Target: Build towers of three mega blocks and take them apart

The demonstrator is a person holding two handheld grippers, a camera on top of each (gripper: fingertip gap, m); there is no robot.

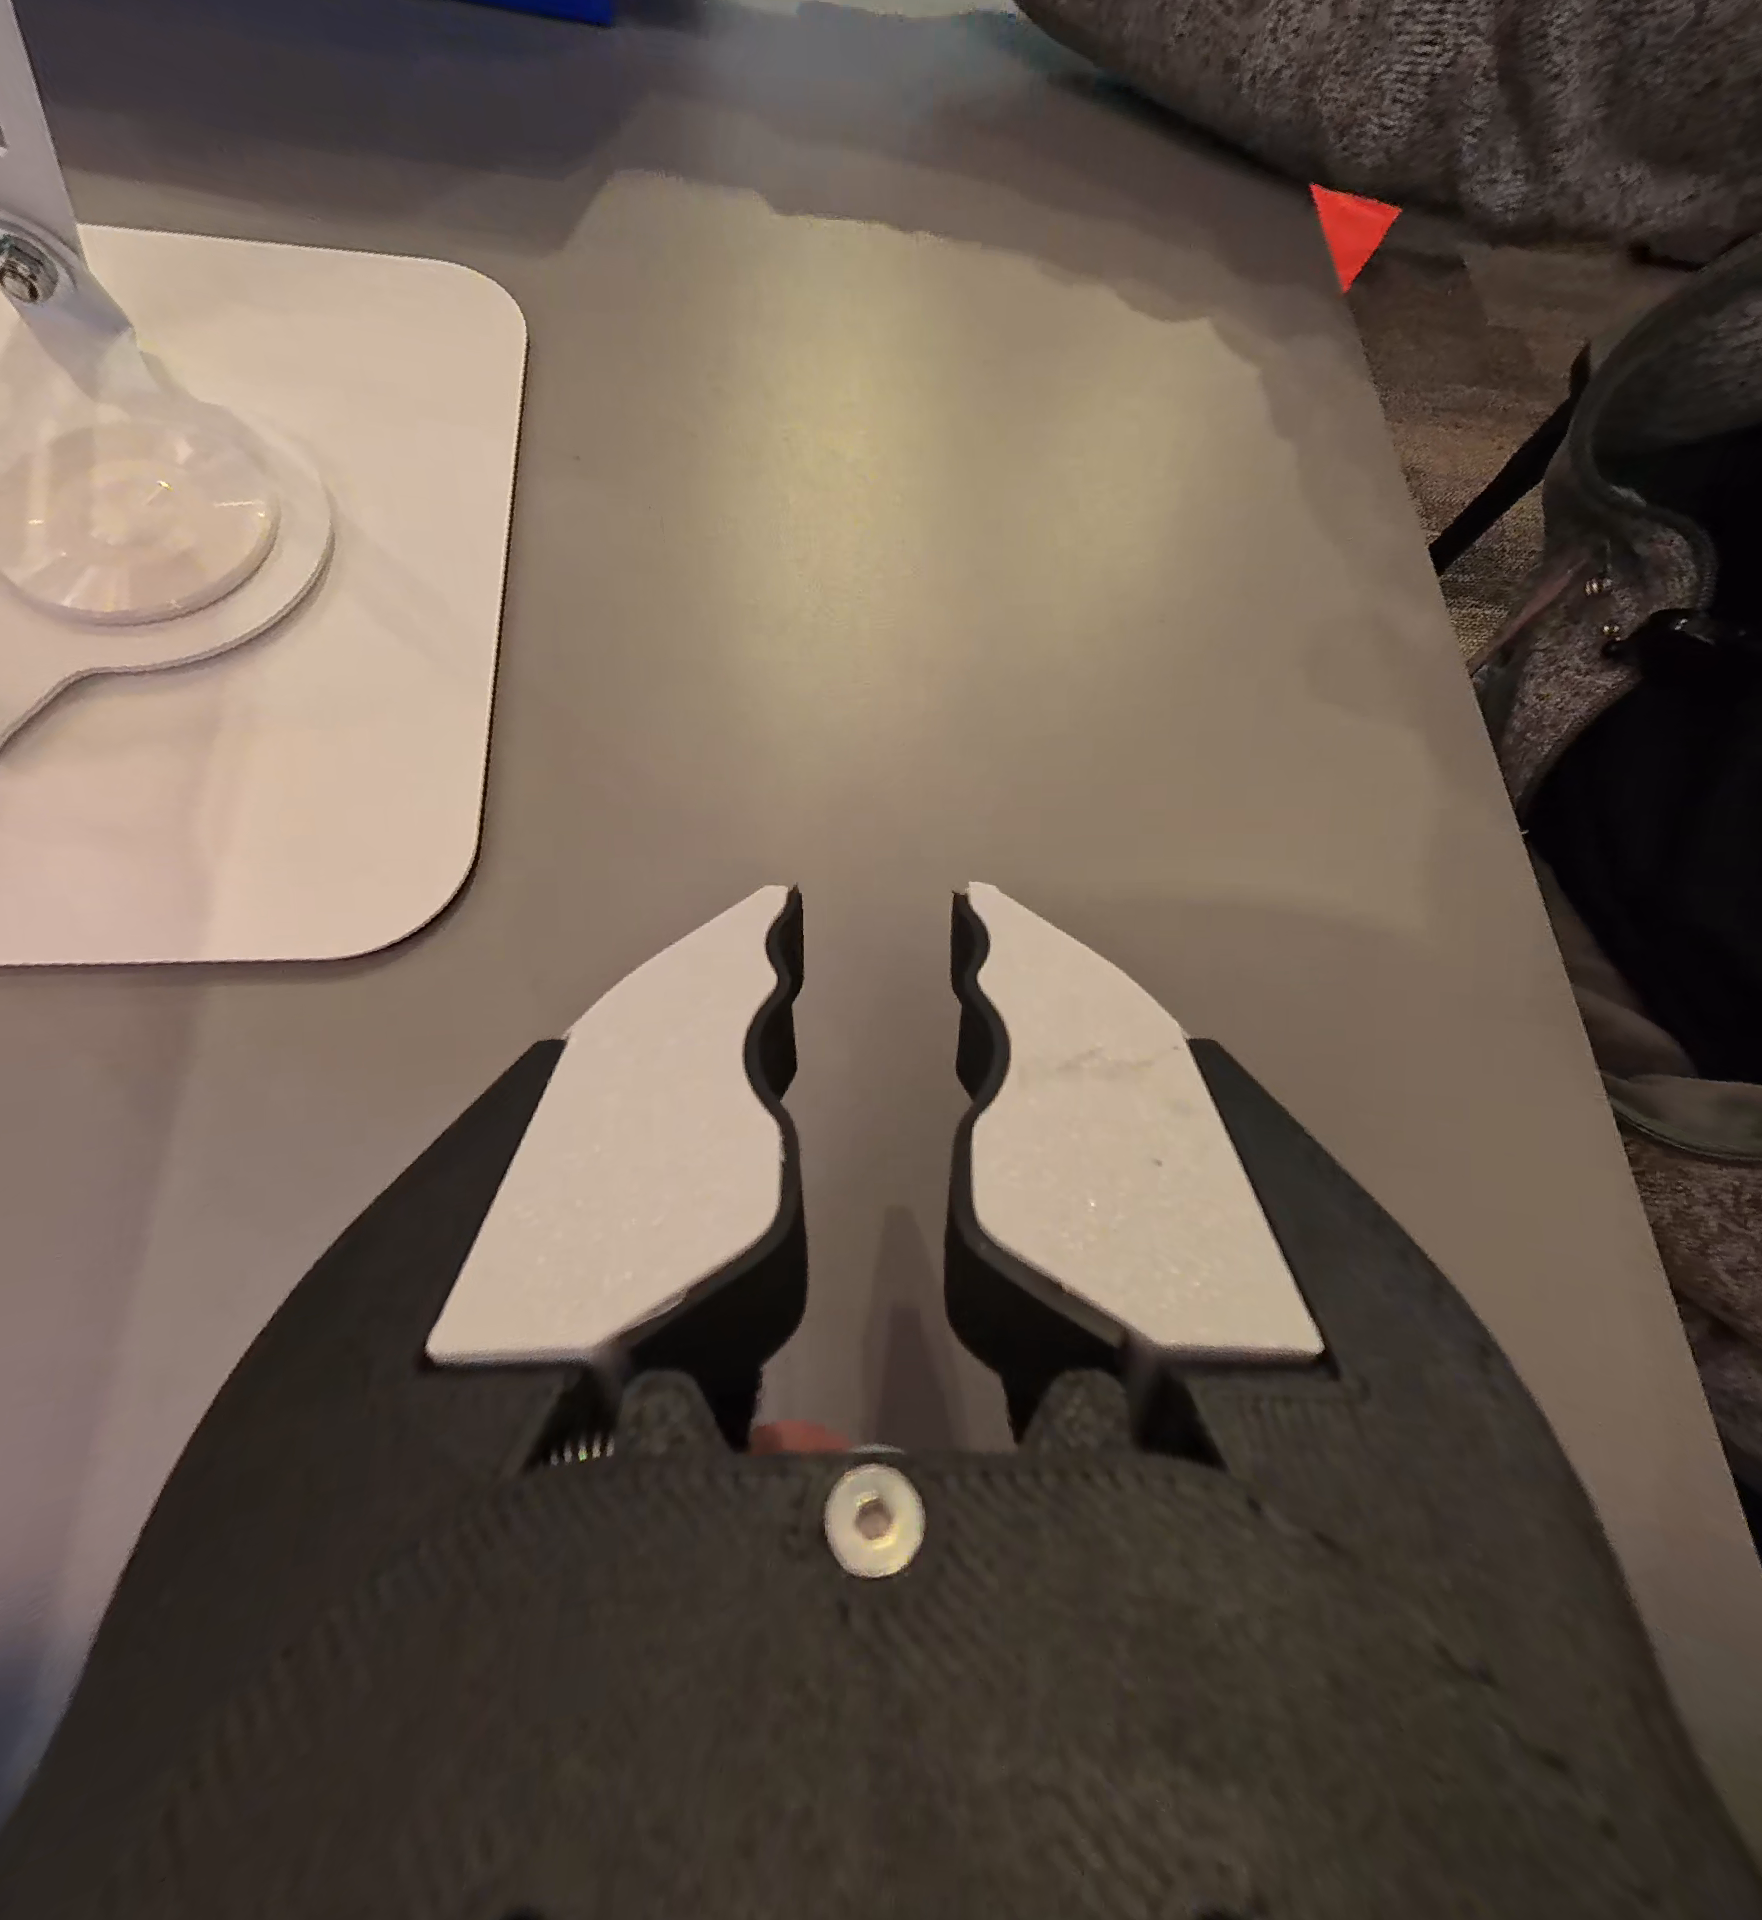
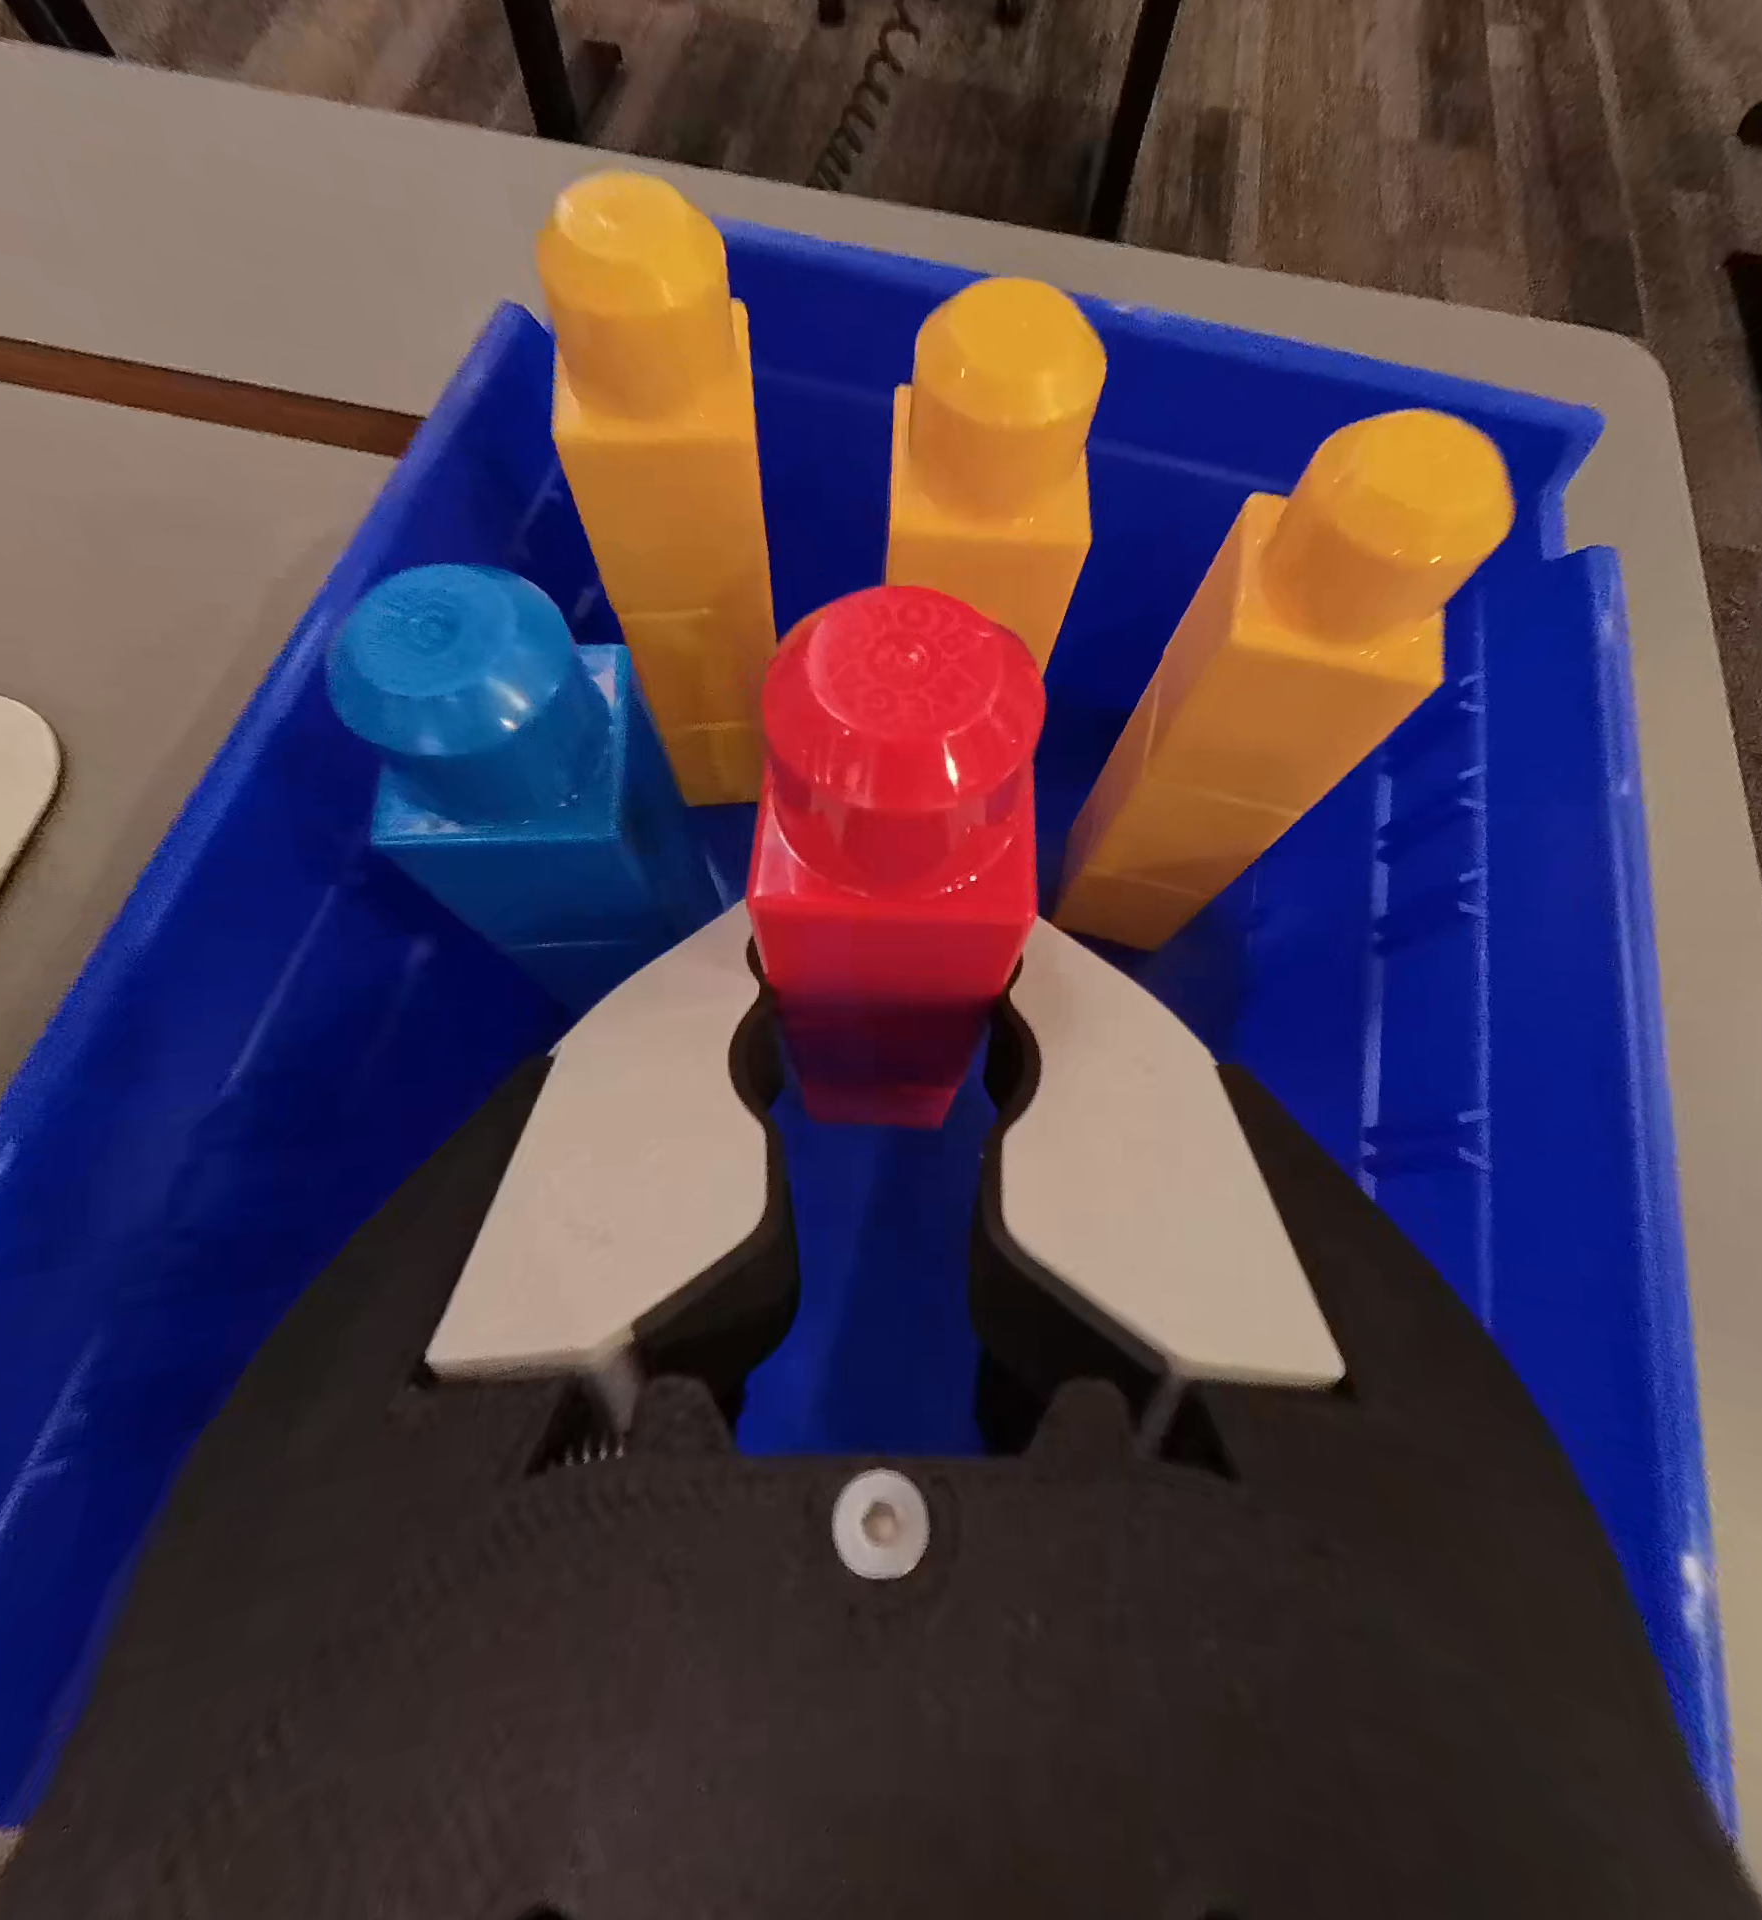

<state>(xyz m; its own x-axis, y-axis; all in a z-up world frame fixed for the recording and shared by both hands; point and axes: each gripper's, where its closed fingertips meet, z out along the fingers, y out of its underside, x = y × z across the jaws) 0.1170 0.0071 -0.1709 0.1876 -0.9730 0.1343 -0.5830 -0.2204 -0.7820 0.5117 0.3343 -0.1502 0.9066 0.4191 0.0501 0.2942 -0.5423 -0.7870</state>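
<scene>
Gripping the light, stiff, slick red tower [image 2: 892, 935] mid-body, right tongs [image 2: 887, 961] clamp it; left tongs [image 1: 877, 904] apart, bare.

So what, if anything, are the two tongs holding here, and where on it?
Right tongs: the red tower, clamped on its sides below the top block. Left tongs: nothing.

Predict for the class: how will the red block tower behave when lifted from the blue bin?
The red tower is tall and narrow, so it probably tips easily. Its glossy plastic may slip between the right gripper fingers. Seams between blocks suggest it could separate.
</scene>
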